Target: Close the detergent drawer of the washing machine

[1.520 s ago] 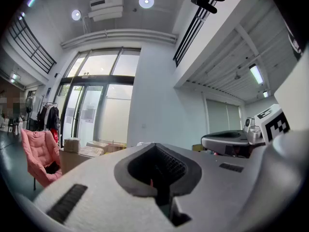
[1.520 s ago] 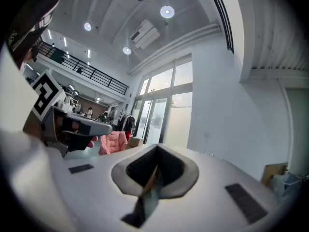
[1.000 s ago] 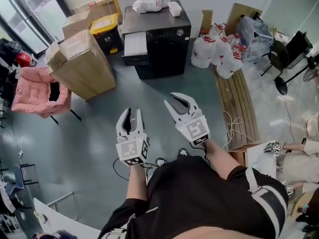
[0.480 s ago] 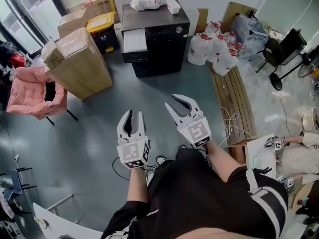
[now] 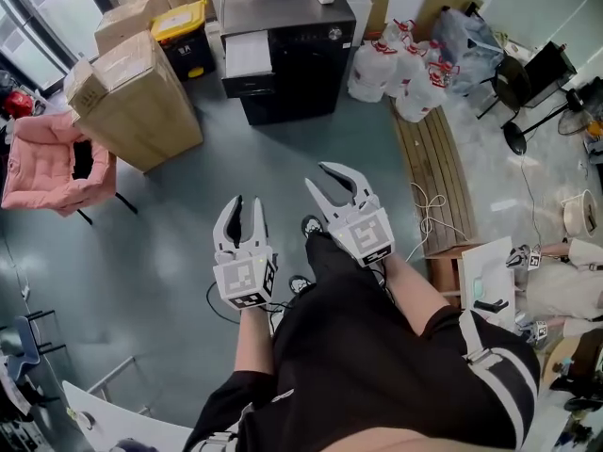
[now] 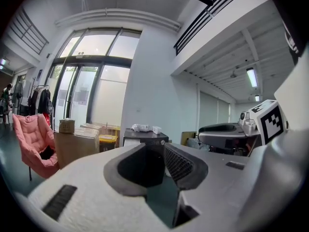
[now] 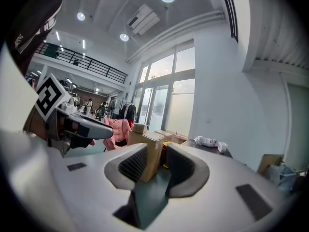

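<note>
Way out ahead of both hand-held grippers, against the far wall, sits the boxy black washing machine (image 5: 300, 59). Its pale detergent drawer (image 5: 247, 56) is pulled out of the upper left corner, pointing back toward the grippers. So it's clearly open, nothing's been done to it yet, and there's a good stretch of bare grey-green floor (image 5: 264, 158) in between.

The left hand-held gripper (image 5: 243, 205) has its jaws spread with nothing in them; through the gap you just see the machine far off. The right hand-held gripper (image 5: 332, 188) sits just beside it and is also spread and empty.

Stuff I reckon could go wrong from here:

- The big brown cardboard box (image 5: 132, 97) stands ahead and to the left of the left hand-held gripper, near the drawer's side. Come in from that side and you'd probably clip it.
- With the jaws spread, a tip could hook the drawer's rim or dip into the tray instead of meeting the dark front panel. I'd press them together first, or push with the flat of one jaw.
- Pushing off-centre could skew the drawer so it binds. Shoving too hard would just slam it.
- There's a black cable (image 5: 215, 309) on the floor just behind the left hand-held gripper and a white cord (image 5: 426, 229) off to the right of the right one. Both look like trip hazards on the walk over.
</note>
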`<state>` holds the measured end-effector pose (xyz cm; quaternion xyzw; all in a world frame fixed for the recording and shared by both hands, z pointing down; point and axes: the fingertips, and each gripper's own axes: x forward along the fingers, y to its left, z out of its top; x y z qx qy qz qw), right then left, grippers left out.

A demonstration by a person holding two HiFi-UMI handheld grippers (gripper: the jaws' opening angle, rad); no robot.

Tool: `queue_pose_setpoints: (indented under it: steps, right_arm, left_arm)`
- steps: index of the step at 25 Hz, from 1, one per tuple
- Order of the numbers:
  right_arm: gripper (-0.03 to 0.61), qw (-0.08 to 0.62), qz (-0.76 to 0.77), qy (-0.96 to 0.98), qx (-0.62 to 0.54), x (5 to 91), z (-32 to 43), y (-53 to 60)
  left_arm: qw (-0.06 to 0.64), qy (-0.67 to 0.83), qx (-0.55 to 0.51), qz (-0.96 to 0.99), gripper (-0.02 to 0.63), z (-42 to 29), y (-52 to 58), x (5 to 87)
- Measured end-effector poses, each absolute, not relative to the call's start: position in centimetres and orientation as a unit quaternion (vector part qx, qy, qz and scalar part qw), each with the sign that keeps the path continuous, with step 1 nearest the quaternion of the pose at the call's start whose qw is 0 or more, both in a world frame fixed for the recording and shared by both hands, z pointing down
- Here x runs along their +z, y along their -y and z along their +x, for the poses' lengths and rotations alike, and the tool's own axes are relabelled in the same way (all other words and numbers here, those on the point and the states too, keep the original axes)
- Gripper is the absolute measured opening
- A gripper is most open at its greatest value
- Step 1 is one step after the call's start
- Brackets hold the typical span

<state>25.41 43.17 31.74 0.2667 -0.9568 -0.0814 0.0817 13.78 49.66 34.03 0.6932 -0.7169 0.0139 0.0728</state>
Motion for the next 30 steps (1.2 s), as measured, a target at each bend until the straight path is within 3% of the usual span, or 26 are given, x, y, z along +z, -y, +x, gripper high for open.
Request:
queue_pose_setpoints:
  steps: [19,30]
  right_arm:
    - [0.14,0.067,0.263,0.96,-0.074,31.5,18.8,-26.9]
    - [0.14,0.059,0.247,0.965,-0.057,32.6,17.3,-17.0]
  left_arm:
    - [0.059,0.713,0.03,0.698,0.13,7.2,-33.2,33.2]
    - [0.094,0.706,0.042,0.701,0.123,5.7,-24.7,34.8]
